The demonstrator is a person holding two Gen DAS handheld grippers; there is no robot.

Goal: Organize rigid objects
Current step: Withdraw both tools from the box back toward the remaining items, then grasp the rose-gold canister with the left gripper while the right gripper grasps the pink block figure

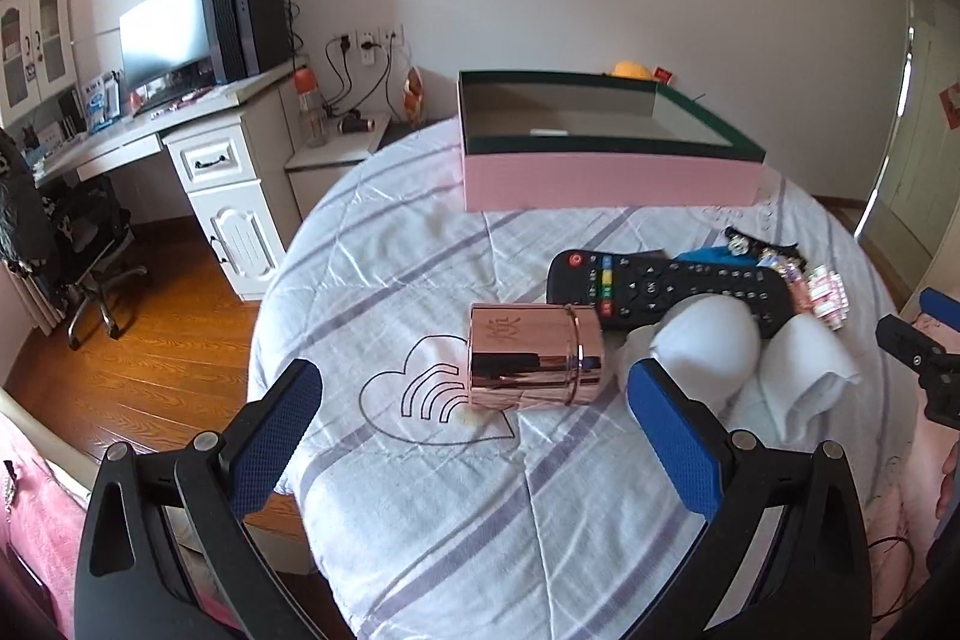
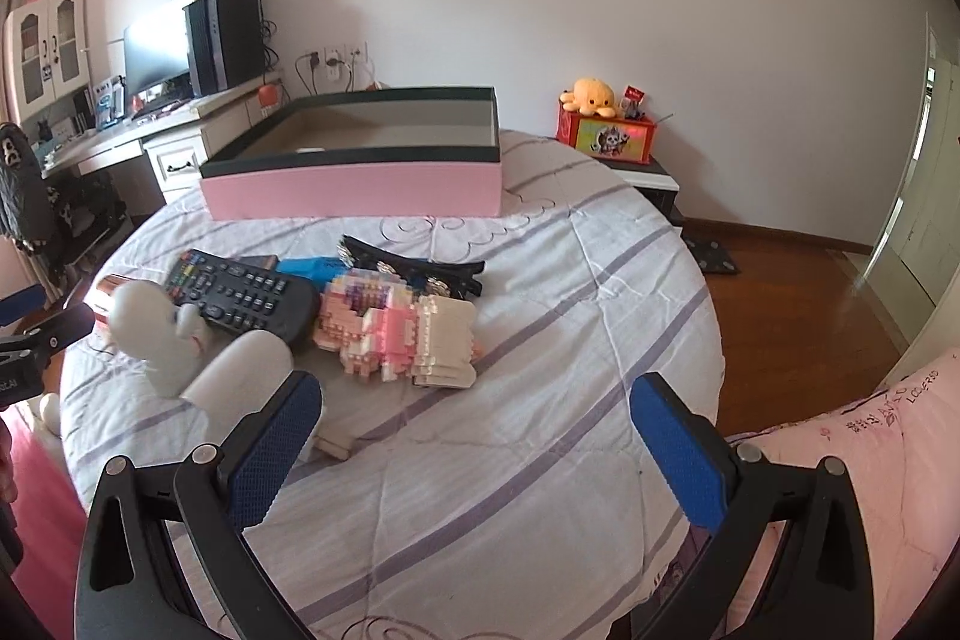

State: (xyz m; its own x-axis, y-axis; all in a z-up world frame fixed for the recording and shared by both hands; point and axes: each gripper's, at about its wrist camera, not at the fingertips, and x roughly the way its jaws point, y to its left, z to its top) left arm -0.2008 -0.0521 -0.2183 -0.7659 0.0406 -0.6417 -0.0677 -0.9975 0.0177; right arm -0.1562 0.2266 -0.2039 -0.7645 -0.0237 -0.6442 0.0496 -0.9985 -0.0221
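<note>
Both claws gape wide, empty: left claw (image 1: 474, 430) above the bed (image 1: 420, 520), right claw (image 2: 477, 436) likewise. At 12 o'clock sits the pink box (image 1: 606, 178), open. Black remote (image 1: 666, 289) lies lengthwise from 9 to 3. Rose-gold canister (image 1: 534, 358) lies on its side, lid toward 3.

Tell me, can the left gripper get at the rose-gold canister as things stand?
Probably yes. The left gripper is open, the rose-gold canister lies on its side straight ahead, and only bare quilt lies between. The white figure crowds its right end.
</note>
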